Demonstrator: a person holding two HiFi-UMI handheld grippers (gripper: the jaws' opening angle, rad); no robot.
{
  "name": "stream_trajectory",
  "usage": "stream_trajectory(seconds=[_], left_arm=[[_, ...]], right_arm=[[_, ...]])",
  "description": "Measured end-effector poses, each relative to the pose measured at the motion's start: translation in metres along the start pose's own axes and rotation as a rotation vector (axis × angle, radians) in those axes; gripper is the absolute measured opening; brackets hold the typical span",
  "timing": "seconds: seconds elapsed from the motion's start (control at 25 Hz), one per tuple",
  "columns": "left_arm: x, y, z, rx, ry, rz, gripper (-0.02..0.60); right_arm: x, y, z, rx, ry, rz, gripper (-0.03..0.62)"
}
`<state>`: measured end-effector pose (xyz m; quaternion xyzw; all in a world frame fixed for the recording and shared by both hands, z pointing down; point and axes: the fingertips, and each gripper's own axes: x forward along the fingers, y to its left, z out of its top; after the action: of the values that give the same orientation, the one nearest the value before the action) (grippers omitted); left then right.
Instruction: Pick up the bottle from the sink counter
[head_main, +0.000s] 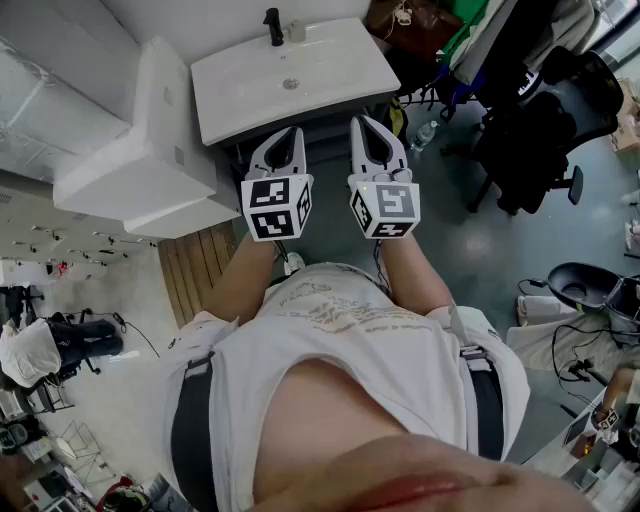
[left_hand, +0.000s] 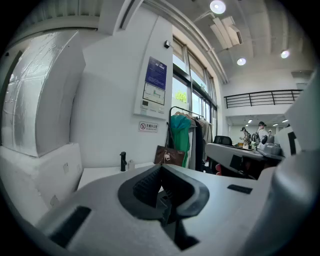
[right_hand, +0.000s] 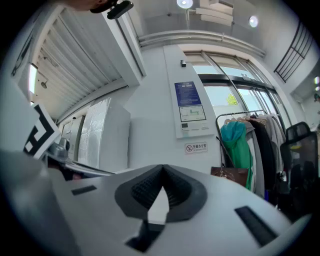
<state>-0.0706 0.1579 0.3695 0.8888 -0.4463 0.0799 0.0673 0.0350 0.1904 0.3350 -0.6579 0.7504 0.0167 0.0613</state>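
A small pale bottle (head_main: 297, 31) stands at the back of the white sink counter (head_main: 330, 85), next to the black faucet (head_main: 273, 27). In the left gripper view the bottle (left_hand: 131, 164) shows far ahead, beside the faucet (left_hand: 123, 161). My left gripper (head_main: 293, 133) and right gripper (head_main: 362, 123) hover side by side in front of the counter's near edge, well short of the bottle. Both are shut and empty. In each gripper view the jaws meet at the tip: the left gripper (left_hand: 161, 168), the right gripper (right_hand: 162, 168). The right gripper view points upward at the wall and does not show the bottle.
A large white box (head_main: 150, 150) flanks the counter's left, with wooden slats (head_main: 195, 268) on the floor below it. A black office chair (head_main: 545, 120) and a plastic bottle on the floor (head_main: 425, 134) lie to the right. Clothes and a brown bag (left_hand: 169, 156) hang beside the counter.
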Motion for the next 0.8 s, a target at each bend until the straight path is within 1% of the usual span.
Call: stream_trajectory(seconds=[0.2, 0.48, 0.8], left_arm=[[0.005, 0.001, -0.001, 0.006, 0.007, -0.002, 0.02], [0.012, 0.014, 0.007, 0.01, -0.006, -0.004, 0.02], [0.018, 0.04, 0.009, 0.007, -0.014, -0.016, 0.02]], right_arm=[[0.008, -0.002, 0.0, 0.006, 0.004, -0.002, 0.023], [0.023, 0.005, 0.0, 0.022, -0.002, 0.008, 0.025], [0.047, 0.023, -0.005, 0.024, 0.005, 0.007, 0.025]])
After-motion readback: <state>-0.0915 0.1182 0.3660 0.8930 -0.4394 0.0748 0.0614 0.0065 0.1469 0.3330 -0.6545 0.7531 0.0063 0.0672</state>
